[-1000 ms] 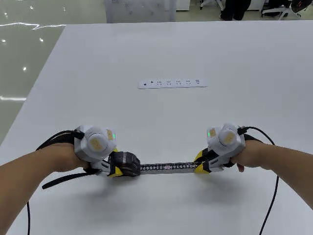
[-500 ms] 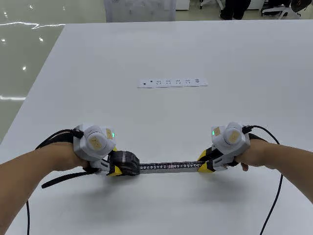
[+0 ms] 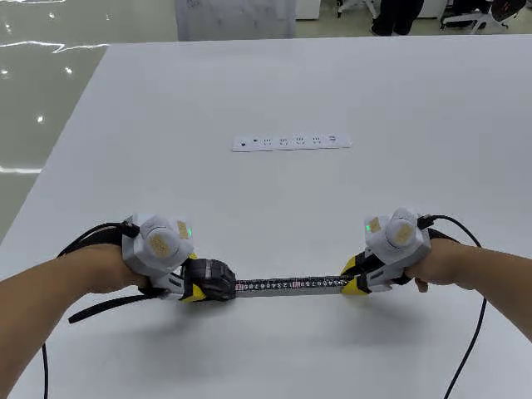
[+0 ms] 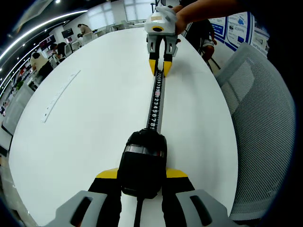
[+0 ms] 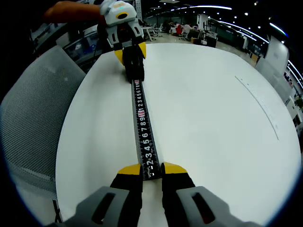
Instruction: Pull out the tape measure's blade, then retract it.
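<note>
One white workbench [image 3: 332, 100] across most of the head view. Grey mesh chair [image 4: 255, 123] down the right of the left gripper view. White power strip [image 3: 291, 142] at upper centre of the head view, markings too small to read. At lower left, left gripper [image 3: 195, 284] clamped on the black tape measure case [image 3: 214, 278], yellow fingertips [image 4: 107, 173] against both sides; no brand legible. At lower right, right gripper [image 3: 352, 279] pinched on the free end of the blade [image 3: 291, 284], yellow pads [image 5: 129, 170] touching each edge. Drawn out flat on the workbench between both grippers, printed 1 to 9 in black, then a red mark.
</note>
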Available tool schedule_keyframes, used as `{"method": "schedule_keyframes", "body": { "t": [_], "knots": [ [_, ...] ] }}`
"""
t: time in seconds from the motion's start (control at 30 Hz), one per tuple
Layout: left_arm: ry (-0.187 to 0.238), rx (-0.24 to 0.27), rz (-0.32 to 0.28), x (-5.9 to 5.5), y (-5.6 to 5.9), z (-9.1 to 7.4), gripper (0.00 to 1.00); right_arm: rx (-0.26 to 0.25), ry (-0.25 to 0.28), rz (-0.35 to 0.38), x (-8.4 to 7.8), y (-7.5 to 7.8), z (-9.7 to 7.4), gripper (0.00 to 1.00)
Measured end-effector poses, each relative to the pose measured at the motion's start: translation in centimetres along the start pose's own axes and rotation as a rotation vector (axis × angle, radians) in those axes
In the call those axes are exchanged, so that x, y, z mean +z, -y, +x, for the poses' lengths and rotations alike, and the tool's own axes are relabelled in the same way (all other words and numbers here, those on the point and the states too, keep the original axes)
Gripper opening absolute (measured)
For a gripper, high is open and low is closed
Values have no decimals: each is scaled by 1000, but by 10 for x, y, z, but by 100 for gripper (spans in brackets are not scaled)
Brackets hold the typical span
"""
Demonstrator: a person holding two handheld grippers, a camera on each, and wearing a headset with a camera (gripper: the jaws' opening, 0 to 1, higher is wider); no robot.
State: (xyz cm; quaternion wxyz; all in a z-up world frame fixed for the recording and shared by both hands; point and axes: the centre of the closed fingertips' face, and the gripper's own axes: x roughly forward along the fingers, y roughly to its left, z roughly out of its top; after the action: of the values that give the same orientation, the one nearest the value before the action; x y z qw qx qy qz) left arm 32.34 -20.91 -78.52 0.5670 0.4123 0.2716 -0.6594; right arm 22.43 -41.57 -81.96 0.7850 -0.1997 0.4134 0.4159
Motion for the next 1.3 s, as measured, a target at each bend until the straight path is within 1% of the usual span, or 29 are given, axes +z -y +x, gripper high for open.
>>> {"method": "schedule_keyframes", "body": {
  "t": [1.0, 1.3],
  "knots": [
    [0, 1, -1, 0, 1, 0, 29, -11, -14, 32, -22, 6, -15, 13],
    [1, 2, -1, 0, 1, 0, 29, -15, -16, 33, -22, 6, -15, 13]
  ]
}}
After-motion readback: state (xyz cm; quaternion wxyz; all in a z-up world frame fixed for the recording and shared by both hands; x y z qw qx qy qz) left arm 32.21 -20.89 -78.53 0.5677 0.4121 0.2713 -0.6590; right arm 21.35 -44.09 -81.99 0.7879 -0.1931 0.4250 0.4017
